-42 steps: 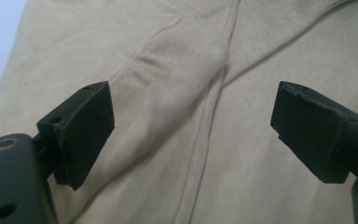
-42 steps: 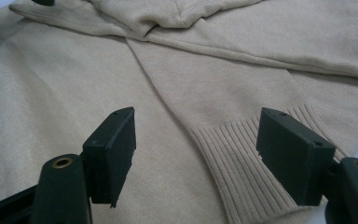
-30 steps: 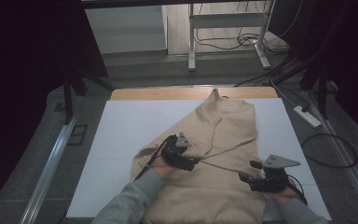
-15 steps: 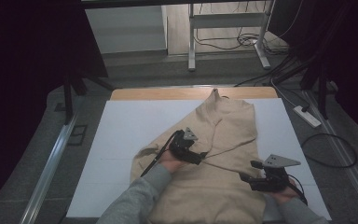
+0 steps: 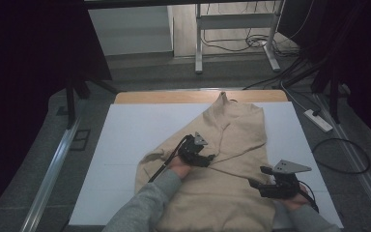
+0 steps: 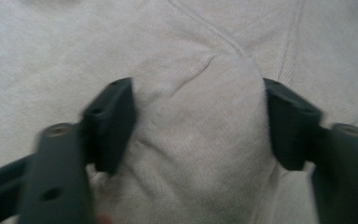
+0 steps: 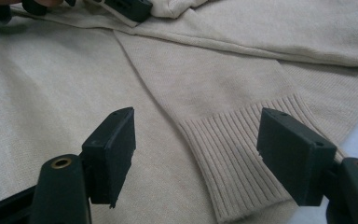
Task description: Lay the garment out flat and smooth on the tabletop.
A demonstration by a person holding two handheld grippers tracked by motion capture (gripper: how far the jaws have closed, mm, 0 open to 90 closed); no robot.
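On the table (image 5: 125, 145), under a white sheet that covers all but a strip of bare wood along the far edge, we see a beige knit sweater (image 5: 232, 145) spread from the far middle toward the near edge, its neck pointing away from us and a sleeve folded across the body. The room around the table is dim: dark curtains hang to left and right, a grey floor runs behind, a white metal frame (image 5: 234, 36) stands at the back with loose cables (image 5: 251, 43) on the floor beneath it, and a white power strip (image 5: 318, 121) lies on the floor to the right. A metal rail (image 5: 53, 169) runs along the left side. We can read no brand, label or writing anywhere. Our left gripper (image 5: 204, 157) sits on the sweater's middle; in the left gripper view its jaws have just been closing and now press a raised bunch of the knit (image 6: 200, 135) from both sides. Our right gripper (image 5: 256, 183) rests near the front right of the sweater; in the right gripper view its jaws stand wide apart over the ribbed cuff (image 7: 228, 154) of the folded sleeve, with the cuff lying flat between them and neither pad pressing it.
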